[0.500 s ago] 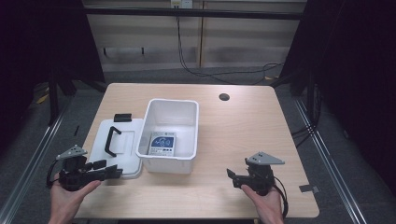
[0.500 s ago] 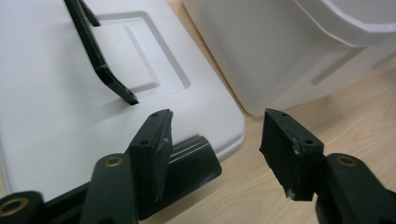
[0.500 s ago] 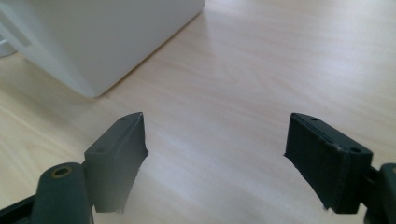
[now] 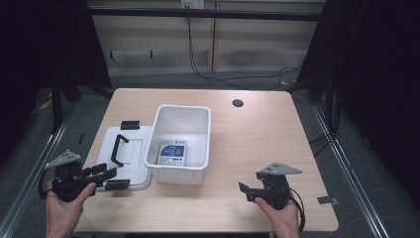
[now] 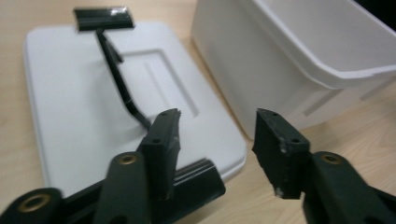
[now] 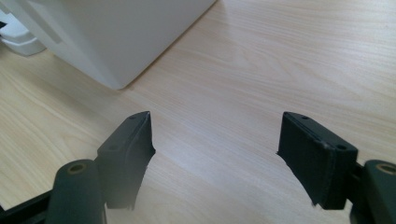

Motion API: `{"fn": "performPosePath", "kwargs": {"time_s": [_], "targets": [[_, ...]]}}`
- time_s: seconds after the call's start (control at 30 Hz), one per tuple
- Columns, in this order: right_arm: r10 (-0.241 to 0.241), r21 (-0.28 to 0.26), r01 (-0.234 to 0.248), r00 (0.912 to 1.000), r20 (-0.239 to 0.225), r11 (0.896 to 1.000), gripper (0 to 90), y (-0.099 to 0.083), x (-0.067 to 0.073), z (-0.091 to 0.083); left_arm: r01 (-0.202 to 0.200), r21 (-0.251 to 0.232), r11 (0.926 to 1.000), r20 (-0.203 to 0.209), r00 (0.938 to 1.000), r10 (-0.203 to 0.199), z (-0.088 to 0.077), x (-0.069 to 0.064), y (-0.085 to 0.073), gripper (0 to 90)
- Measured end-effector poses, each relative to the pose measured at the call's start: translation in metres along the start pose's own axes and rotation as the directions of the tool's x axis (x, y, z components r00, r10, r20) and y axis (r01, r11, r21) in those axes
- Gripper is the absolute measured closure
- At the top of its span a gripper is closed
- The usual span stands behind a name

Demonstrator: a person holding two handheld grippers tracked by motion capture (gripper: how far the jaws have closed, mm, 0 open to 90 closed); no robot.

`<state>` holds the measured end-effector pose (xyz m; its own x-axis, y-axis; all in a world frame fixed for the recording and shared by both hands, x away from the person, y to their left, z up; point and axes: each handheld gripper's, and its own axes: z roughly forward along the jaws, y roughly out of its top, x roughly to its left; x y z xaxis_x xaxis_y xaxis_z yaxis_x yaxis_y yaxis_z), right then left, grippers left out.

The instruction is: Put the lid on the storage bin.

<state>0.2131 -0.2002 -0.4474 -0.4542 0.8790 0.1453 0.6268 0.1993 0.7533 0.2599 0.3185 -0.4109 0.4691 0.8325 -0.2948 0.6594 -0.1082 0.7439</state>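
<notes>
A: What stands on the wooden table (image 4: 257, 144)?

B: A white plastic bin (image 4: 181, 144), open at the top, near the middle. Inside it, flat on the bottom, lies a small card or packet with a blue and white label (image 4: 172, 152); the print is too small to read.

A: And the bin's cover?

B: The white lid (image 4: 130, 163) lies flat on the table just beside the bin, on the left side in the high view. It has a black handle (image 4: 117, 149) across its top and a black latch at each short end, the far latch (image 4: 131, 125) and the near latch (image 4: 117, 184).

A: Where is the left gripper (image 4: 105, 173)?

B: Held in the person's left hand (image 4: 67, 208) at the near left corner, its jaws over the near end of the lid. In the left gripper view its jaws stand apart with nothing between them, the lid and bin wall beyond.

A: The right gripper (image 4: 243, 190)?

B: In the right hand (image 4: 282, 215), near the front edge, well apart from the bin, pointing left toward it. In the right gripper view its jaws are spread wide over bare wood, holding nothing, and a corner of the bin sits ahead.
</notes>
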Motion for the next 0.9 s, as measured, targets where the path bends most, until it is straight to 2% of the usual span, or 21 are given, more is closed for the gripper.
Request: {"fn": "performPosePath", "kwargs": {"time_s": [0.03,0.1,0.13,0.23,0.3,0.43,0.53,0.6,0.67,0.77,0.8,0.87,0.9], "targets": [[-0.001,-0.001,0.001,1.0000,0.000,1.000,25.9,0.000,0.002,0.000,0.005,0.031,0.9995,0.008,0.9999,-0.006,0.001,0.002,0.002,49.7],[-0.002,-0.013,0.002,0.9999,-0.010,1.000,26.7,0.000,0.006,-0.001,0.041,0.044,0.9982,0.032,0.9986,-0.042,0.000,0.002,0.004,49.1],[0.001,-0.012,-0.001,0.9998,-0.020,1.000,27.4,0.000,0.007,-0.002,0.040,0.053,0.9978,0.041,0.9983,-0.042,0.000,0.003,0.005,49.1],[0.008,0.000,-0.008,0.9992,-0.038,1.000,28.6,0.000,0.009,-0.003,0.044,0.070,0.9966,0.027,0.9986,-0.046,0.001,0.005,0.009,48.0],[0.016,0.005,-0.016,0.9989,-0.043,1.000,28.6,0.000,0.008,-0.003,0.021,0.087,0.9960,0.003,0.9998,-0.021,0.003,0.005,0.011,48.3],[0.037,0.014,-0.036,0.9984,-0.043,0.999,28.5,0.000,0.005,-0.004,0.032,0.110,0.9934,0.012,0.9994,-0.034,0.004,0.007,0.016,49.2],[0.050,0.007,-0.050,0.9979,-0.040,0.999,28.5,0.000,0.003,-0.005,0.018,0.150,0.9886,-0.006,0.9998,-0.018,0.005,0.008,0.023,49.8],[0.050,0.004,-0.050,0.9979,-0.042,0.999,27.9,0.000,0.003,-0.005,0.000,0.187,0.9823,-0.011,0.9999,0.002,0.005,0.009,0.028,49.7],[0.058,0.013,-0.057,0.9967,-0.057,0.998,25.8,0.000,0.004,-0.004,0.002,0.208,0.9781,-0.012,0.9999,0.000,0.007,0.009,0.034,50.5],[0.057,0.020,-0.056,0.9964,-0.064,0.998,25.5,0.000,0.006,-0.003,-0.008,0.224,0.9745,-0.017,0.9998,0.012,0.009,0.008,0.040,49.5],[0.049,0.024,-0.047,0.9965,-0.067,0.999,25.5,0.000,0.007,-0.003,-0.017,0.240,0.9705,-0.020,0.9996,0.022,0.012,0.007,0.044,48.9],[0.047,0.024,-0.045,0.9966,-0.067,0.999,25.5,0.000,0.007,-0.002,-0.025,0.243,0.9697,-0.029,0.9990,0.033,0.013,0.006,0.047,48.2],[0.043,0.026,-0.041,0.9967,-0.068,0.999,25.5,0.000,0.008,-0.002,-0.008,0.245,0.9694,-0.041,0.9990,0.018,0.014,0.006,0.049,48.3]]}}
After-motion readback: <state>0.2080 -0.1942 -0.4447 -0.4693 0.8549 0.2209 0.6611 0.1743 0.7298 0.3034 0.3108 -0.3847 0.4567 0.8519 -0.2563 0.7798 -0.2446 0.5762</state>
